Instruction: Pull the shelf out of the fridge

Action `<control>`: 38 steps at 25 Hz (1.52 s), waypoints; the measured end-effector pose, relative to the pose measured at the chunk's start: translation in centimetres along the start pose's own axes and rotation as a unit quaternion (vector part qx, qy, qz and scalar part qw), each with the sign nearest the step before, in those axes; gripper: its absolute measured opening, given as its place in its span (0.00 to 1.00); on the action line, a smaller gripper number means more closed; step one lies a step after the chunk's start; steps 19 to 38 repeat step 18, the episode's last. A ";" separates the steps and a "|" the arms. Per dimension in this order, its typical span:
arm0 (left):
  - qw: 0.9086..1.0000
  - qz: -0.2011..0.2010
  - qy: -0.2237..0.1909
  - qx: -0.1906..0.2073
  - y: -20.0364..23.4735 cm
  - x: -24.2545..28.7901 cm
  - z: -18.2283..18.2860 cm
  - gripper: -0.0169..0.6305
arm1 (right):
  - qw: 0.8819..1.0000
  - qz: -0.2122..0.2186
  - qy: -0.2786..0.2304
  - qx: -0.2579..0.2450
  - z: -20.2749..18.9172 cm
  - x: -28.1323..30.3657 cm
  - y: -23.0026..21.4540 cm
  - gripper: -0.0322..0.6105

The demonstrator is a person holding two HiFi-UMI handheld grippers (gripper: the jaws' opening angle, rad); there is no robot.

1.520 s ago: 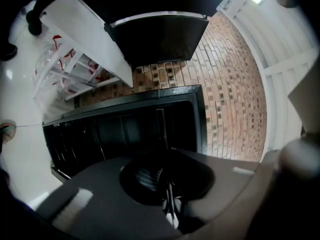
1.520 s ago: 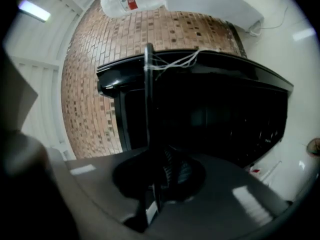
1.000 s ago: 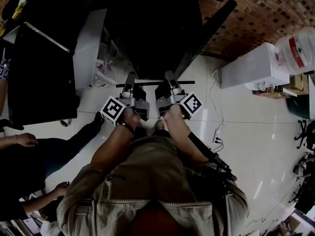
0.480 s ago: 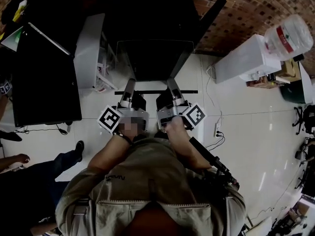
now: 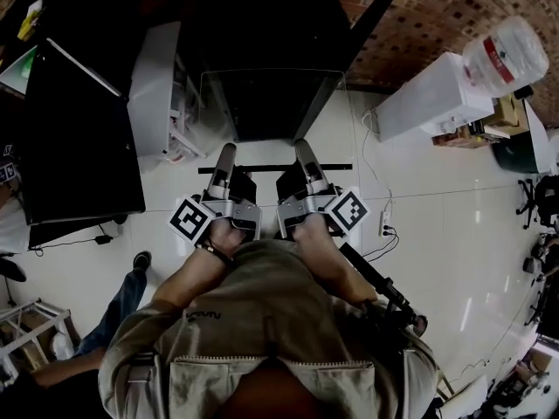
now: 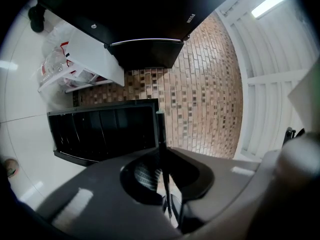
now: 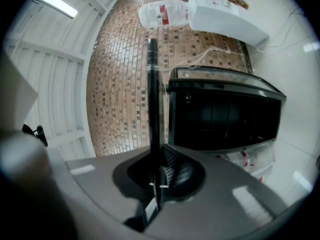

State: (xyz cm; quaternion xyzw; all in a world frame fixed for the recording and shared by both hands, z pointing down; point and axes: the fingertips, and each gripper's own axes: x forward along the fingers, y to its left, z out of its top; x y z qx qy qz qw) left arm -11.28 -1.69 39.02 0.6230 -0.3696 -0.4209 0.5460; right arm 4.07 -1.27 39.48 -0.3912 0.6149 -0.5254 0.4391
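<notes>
The shelf is a clear glass pane with a black front bar (image 5: 272, 168), and it hangs level over the white floor in front of the black fridge (image 5: 262, 33), whose door (image 5: 365, 26) stands open. My left gripper (image 5: 226, 153) is shut on the bar's left part and my right gripper (image 5: 302, 149) is shut on its right part. In the left gripper view the shelf's thin edge (image 6: 161, 134) runs straight between the closed jaws of the left gripper (image 6: 165, 176). In the right gripper view the black bar (image 7: 152, 84) rises from the closed jaws of the right gripper (image 7: 156, 171).
A white water dispenser (image 5: 432, 103) with a bottle (image 5: 507, 55) stands at the right by the brick wall. On the left are a black cabinet (image 5: 79, 138) and a white rack (image 5: 162, 85). A cable and power strip (image 5: 384, 225) lie on the floor. A person's leg (image 5: 113, 312) shows at the lower left.
The shelf and both grippers have come back toward me, and more of the glass now shows outside the fridge. The person at the left has drawn away.
</notes>
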 end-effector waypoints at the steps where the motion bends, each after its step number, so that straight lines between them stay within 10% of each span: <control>1: 1.000 0.000 -0.001 0.000 -0.1 0.0 0.0 0.06 | 1.000 0.000 0.001 0.001 0.0 0.0 0.1 0.07; 38: 1.000 0.002 -0.011 0.006 -0.5 -0.2 0.2 0.06 | 1.000 0.007 0.013 0.001 -0.1 0.5 0.4 0.07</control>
